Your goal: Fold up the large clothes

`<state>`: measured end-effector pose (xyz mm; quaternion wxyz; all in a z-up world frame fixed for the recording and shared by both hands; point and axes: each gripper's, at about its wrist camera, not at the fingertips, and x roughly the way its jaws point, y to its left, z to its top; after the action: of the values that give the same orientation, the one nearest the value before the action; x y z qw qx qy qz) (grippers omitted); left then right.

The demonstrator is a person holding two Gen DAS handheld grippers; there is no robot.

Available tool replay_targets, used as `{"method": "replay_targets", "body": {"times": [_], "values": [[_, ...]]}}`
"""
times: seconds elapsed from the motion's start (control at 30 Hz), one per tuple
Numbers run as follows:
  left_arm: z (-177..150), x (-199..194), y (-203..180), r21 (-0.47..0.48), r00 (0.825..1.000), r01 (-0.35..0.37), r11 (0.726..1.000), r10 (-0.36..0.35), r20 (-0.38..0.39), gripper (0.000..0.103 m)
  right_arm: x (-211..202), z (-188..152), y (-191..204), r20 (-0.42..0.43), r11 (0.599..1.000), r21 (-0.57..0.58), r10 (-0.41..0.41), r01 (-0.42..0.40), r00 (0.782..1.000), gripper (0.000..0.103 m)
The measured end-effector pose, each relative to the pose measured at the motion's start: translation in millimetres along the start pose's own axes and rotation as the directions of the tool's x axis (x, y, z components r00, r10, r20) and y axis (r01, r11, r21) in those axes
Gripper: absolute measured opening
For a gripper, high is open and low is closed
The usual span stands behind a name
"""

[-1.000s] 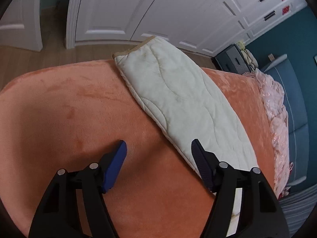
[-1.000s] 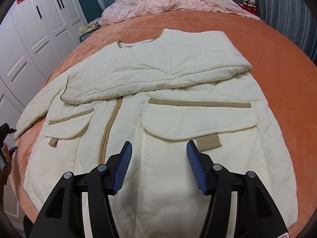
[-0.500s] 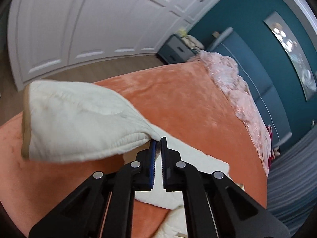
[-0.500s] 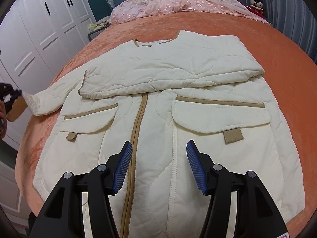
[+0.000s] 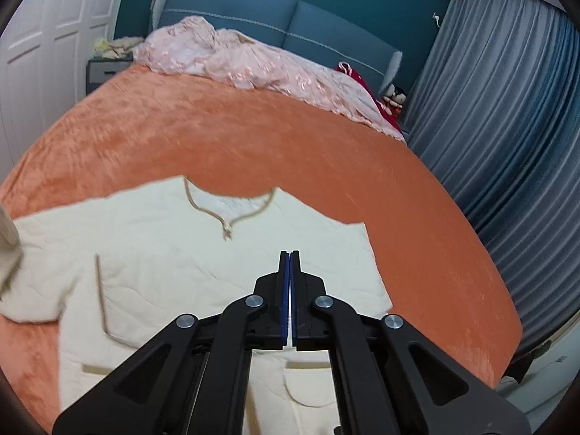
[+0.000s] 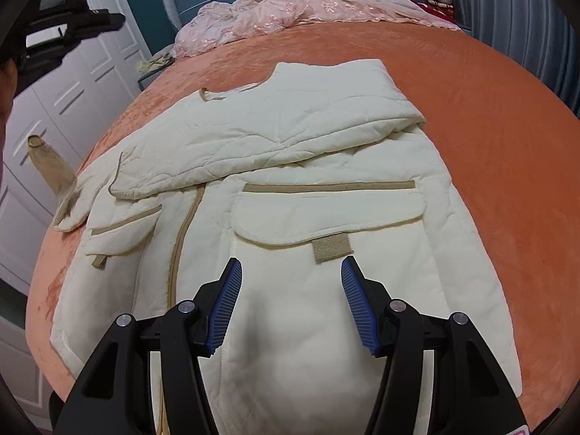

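Cream quilted jacket (image 6: 290, 166) flat on orange bedspread (image 6: 489, 108); left gripper (image 5: 289, 257) closed, sleeve (image 6: 50, 166) lifted; right gripper (image 6: 290, 272) open, empty.

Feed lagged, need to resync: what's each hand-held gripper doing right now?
Left hand-held gripper: closed, nothing visible in it.
Right hand-held gripper: open, empty, over the jacket.

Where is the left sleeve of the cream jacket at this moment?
In the right wrist view the sleeve is at the far left, its cuff raised above the edge of the orange bed cover, beside the white wardrobe, below the left gripper.
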<state>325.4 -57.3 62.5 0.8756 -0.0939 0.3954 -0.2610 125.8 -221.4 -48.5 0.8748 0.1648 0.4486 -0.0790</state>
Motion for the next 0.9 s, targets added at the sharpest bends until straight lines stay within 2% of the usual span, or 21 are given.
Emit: {"method": "replay_targets", "body": {"times": [0.1, 0.17, 0.23, 0.33, 0.4, 0.47, 0.53, 0.63, 0.7, 0.77, 0.83, 0.9], "values": [[-21, 13, 25, -0.103, 0.998, -0.04, 0.994, 0.036, -0.042, 0.002, -2, 2, -8, 0.008, 1.0, -0.005, -0.012, 0.012, 1.0, 0.058], [-33, 8, 52, -0.151, 0.989, -0.146, 0.978, 0.141, -0.041, 0.002, 0, 1, -12, 0.006, 1.0, -0.015, -0.025, 0.025, 1.0, 0.06], [-39, -1, 93, -0.182, 0.966, -0.259, 0.949, 0.254, -0.049, 0.002, 5, 0, -14, -0.009, 1.0, -0.015, -0.028, 0.027, 1.0, 0.06], [-43, -19, 168, -0.249, 0.92, -0.392, 0.885, 0.384, -0.083, 0.007, 13, -3, -10, -0.025, 1.0, -0.005, -0.02, 0.02, 0.999, 0.06], [-47, -36, 218, -0.315, 0.888, -0.456, 0.833, 0.447, -0.103, 0.018, 18, -1, -1, -0.037, 1.0, 0.001, 0.005, -0.005, 0.999, 0.06], [-56, -51, 274, -0.382, 0.868, -0.488, 0.785, 0.483, -0.116, 0.019, 23, 6, 15, -0.043, 0.999, -0.006, 0.049, -0.049, 0.998, 0.06], [-67, -68, 311, -0.464, 0.861, -0.489, 0.739, 0.495, -0.119, 0.02, 33, 22, 40, -0.054, 0.992, -0.018, 0.122, -0.124, 0.991, 0.06], [-83, -85, 341, -0.551, 0.86, -0.473, 0.688, 0.495, -0.119, 0.02, 51, 57, 95, -0.068, 0.967, -0.056, 0.246, -0.25, 0.967, 0.06], [-91, -86, 340, -0.556, 0.855, -0.483, 0.676, 0.502, -0.131, 0.02, 67, 84, 141, -0.084, 0.94, -0.083, 0.325, -0.332, 0.942, 0.06], [-91, -80, 342, -0.55, 0.851, -0.493, 0.674, 0.506, -0.142, 0.02, 84, 108, 189, -0.108, 0.905, -0.097, 0.404, -0.414, 0.908, 0.06], [-92, -73, 350, -0.546, 0.838, -0.514, 0.662, 0.523, -0.155, 0.02, 104, 126, 239, -0.141, 0.866, -0.101, 0.474, -0.489, 0.869, 0.06], [-96, -68, 362, -0.571, 0.848, -0.5, 0.651, 0.502, -0.17, 0.02, 129, 140, 286, -0.194, 0.834, -0.083, 0.523, -0.545, 0.83, 0.06]]}}
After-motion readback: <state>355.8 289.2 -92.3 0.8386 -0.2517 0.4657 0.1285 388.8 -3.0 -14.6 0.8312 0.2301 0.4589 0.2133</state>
